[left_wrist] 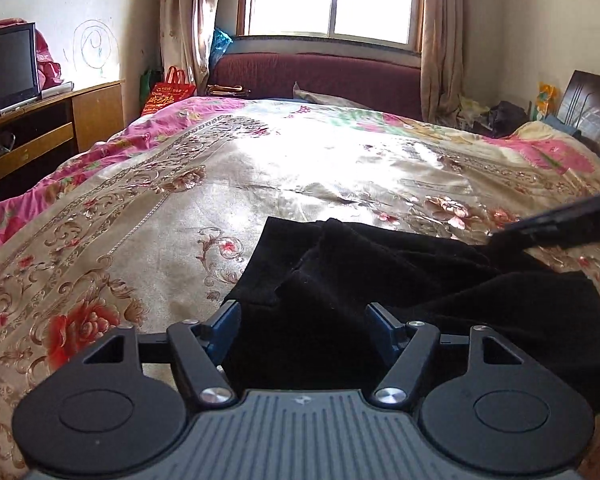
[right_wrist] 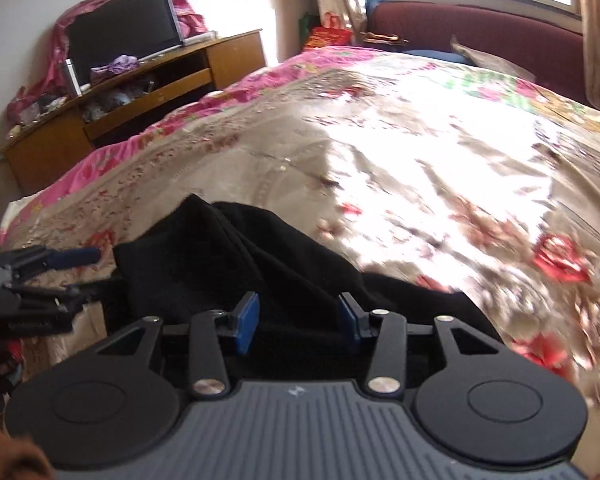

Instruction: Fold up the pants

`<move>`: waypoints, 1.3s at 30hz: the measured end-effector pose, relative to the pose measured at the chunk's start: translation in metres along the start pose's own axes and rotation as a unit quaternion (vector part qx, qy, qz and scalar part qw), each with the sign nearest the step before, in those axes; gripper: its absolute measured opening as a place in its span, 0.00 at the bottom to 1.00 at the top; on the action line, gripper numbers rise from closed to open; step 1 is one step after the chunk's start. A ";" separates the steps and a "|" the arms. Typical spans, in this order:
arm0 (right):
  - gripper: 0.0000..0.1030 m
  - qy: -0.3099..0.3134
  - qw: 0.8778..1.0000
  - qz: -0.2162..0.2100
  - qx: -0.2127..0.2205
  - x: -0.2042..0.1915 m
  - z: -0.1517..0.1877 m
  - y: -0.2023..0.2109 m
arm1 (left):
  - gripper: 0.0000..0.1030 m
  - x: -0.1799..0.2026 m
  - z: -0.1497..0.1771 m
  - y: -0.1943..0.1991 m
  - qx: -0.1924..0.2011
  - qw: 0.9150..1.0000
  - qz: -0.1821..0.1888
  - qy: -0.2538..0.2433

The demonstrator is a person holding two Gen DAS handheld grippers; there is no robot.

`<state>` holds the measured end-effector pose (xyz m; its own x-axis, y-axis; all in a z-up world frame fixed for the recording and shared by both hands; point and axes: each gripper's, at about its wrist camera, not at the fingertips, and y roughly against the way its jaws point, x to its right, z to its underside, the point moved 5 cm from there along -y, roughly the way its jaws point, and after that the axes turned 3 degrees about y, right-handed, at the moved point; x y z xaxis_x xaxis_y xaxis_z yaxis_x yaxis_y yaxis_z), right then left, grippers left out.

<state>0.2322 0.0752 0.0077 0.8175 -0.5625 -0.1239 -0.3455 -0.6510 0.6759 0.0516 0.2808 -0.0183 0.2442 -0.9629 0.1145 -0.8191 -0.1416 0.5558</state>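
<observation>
Black pants (left_wrist: 400, 280) lie bunched on the floral bedspread (left_wrist: 220, 184) near the bed's front edge. My left gripper (left_wrist: 304, 320) is open, its blue-padded fingers straddling the near edge of the cloth without pinching it. My right gripper (right_wrist: 298, 316) is open too, just above the pants (right_wrist: 228, 256), with dark cloth between its blue pads. The right gripper's finger also shows at the right edge of the left wrist view (left_wrist: 560, 228). The left gripper also shows at the left edge of the right wrist view (right_wrist: 40, 276).
A wooden TV cabinet (left_wrist: 60, 120) with a television (left_wrist: 6, 64) stands left of the bed. A maroon sofa (left_wrist: 320, 76) sits under the window beyond the bed. A dark headboard (left_wrist: 596, 112) is at the far right. The right wrist view is blurred.
</observation>
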 end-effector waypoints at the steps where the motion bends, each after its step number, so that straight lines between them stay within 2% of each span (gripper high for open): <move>1: 0.43 0.013 1.000 -0.019 -0.003 -0.007 -0.009 -0.012 | 0.77 0.001 0.001 0.001 0.000 1.000 0.000 -0.003; 3: 0.43 0.043 0.998 -0.047 -0.016 -0.022 -0.023 -0.039 | 0.77 0.001 0.001 0.002 0.001 1.000 0.001 -0.004; 6: 0.43 0.079 0.994 -0.066 -0.044 -0.036 -0.033 -0.074 | 0.77 -0.002 -0.002 0.002 0.006 1.000 0.005 -0.003; 8: 0.43 0.087 0.991 -0.081 -0.067 -0.040 -0.032 -0.090 | 0.77 -0.006 -0.006 0.004 0.015 1.000 0.014 0.001; 10: 0.43 0.096 0.990 -0.081 -0.071 -0.042 -0.031 -0.097 | 0.77 -0.009 -0.009 0.003 0.017 0.999 0.026 0.009; 12: 0.34 0.107 0.989 -0.073 -0.069 -0.044 -0.031 -0.099 | 0.77 -0.011 -0.009 -0.005 0.012 0.999 0.028 0.008; 13: 0.18 0.105 0.989 -0.072 -0.073 -0.044 -0.031 -0.099 | 0.76 -0.011 -0.008 -0.011 0.006 1.000 0.025 0.003; 14: 0.08 0.100 0.989 -0.077 -0.078 -0.043 -0.032 -0.099 | 0.66 -0.010 -0.006 -0.016 0.000 1.000 0.020 -0.004; 15: 0.07 0.095 0.989 -0.079 -0.080 -0.043 -0.033 -0.098 | 0.59 -0.008 -0.003 -0.020 -0.007 1.000 0.017 -0.010; 16: 0.07 0.096 0.989 -0.077 -0.078 -0.044 -0.033 -0.097 | 0.46 -0.006 -0.001 -0.024 -0.016 1.000 0.018 -0.016; 19: 0.05 0.102 0.988 -0.082 -0.077 -0.049 -0.037 -0.090 | 0.41 -0.005 0.001 -0.021 -0.011 0.999 0.013 -0.028; 21: 0.04 0.097 0.990 -0.078 -0.069 -0.049 -0.040 -0.084 | 0.35 -0.006 0.000 -0.017 -0.008 1.000 0.016 -0.023; 23: 0.04 0.085 0.992 -0.079 -0.057 -0.049 -0.047 -0.076 | 0.24 -0.009 -0.003 -0.011 -0.003 1.000 0.023 -0.012; 27: 0.04 0.092 0.992 -0.084 -0.007 -0.058 -0.082 -0.055 | 0.24 -0.014 -0.020 0.004 0.030 0.999 0.030 0.004; 30: 0.03 0.102 0.991 -0.084 0.018 -0.065 -0.104 -0.059 | 0.24 -0.020 -0.028 0.006 0.041 0.999 0.025 0.017; 33: 0.04 0.086 0.992 -0.090 -0.005 -0.070 -0.099 -0.093 | 0.24 -0.029 -0.018 -0.009 0.012 1.000 -0.012 0.015; 34: 0.04 0.105 0.992 -0.070 -0.022 -0.074 -0.090 -0.108 | 0.24 -0.032 -0.012 -0.013 0.000 0.999 -0.031 0.012; 36: 0.08 0.112 0.992 -0.045 -0.025 -0.074 -0.080 -0.118 | 0.24 -0.038 -0.004 -0.015 -0.017 0.998 -0.052 0.012; 39: 0.09 0.077 0.995 -0.061 -0.009 -0.061 -0.074 -0.103 | 0.25 -0.042 -0.002 -0.004 -0.012 0.999 -0.033 0.024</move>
<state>0.2518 0.2146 -0.0004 0.9140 -0.3946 -0.0948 -0.2320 -0.6996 0.6758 0.0454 0.3225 -0.0234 0.3223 -0.9394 0.1168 -0.7880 -0.1979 0.5830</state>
